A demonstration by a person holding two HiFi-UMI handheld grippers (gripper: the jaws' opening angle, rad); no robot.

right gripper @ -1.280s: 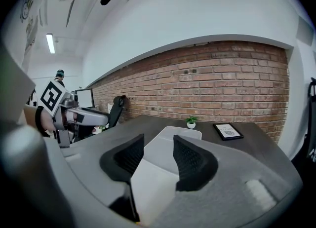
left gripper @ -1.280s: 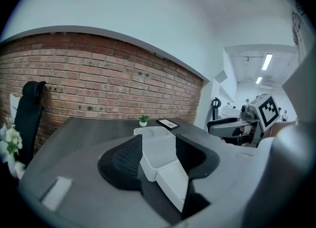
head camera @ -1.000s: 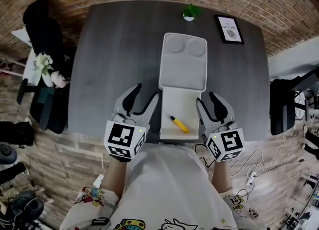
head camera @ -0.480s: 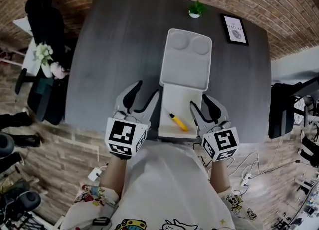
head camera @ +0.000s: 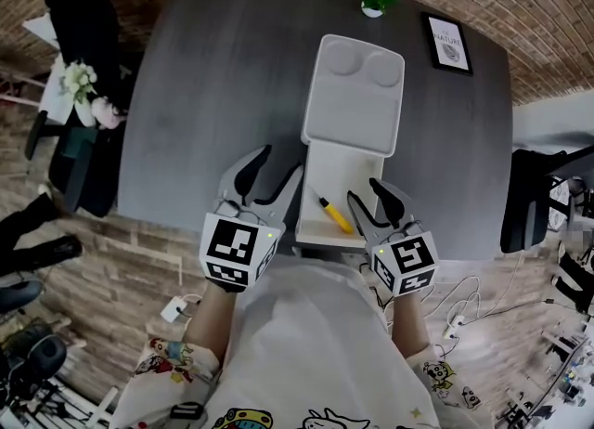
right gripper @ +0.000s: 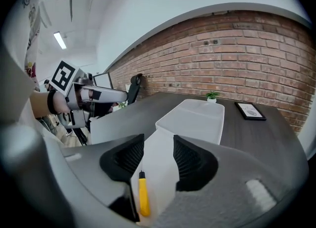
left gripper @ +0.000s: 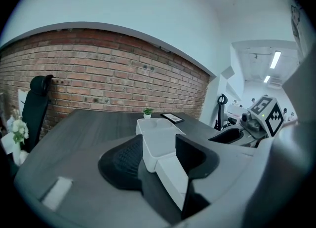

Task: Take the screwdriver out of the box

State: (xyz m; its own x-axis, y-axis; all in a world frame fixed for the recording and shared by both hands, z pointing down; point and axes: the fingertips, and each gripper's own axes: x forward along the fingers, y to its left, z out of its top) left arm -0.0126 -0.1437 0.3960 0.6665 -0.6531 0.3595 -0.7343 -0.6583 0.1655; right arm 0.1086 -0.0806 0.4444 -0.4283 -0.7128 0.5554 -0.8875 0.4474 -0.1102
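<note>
Now the right gripper (head camera: 367, 197) is hovering, jaws wide and empty, aimed at the screwdriver (head camera: 332, 214) lying in the open box (head camera: 340, 179), apparently lining up a grasp; the left gripper (head camera: 281, 162) is idling alongside, equally open.

Soft even light from long white ceiling strip lights (left gripper: 275, 59), faint shadows, strong fisheye warp, blurred foreground.

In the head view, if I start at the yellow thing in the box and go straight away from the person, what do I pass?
screwdriver → lid → plant
</note>
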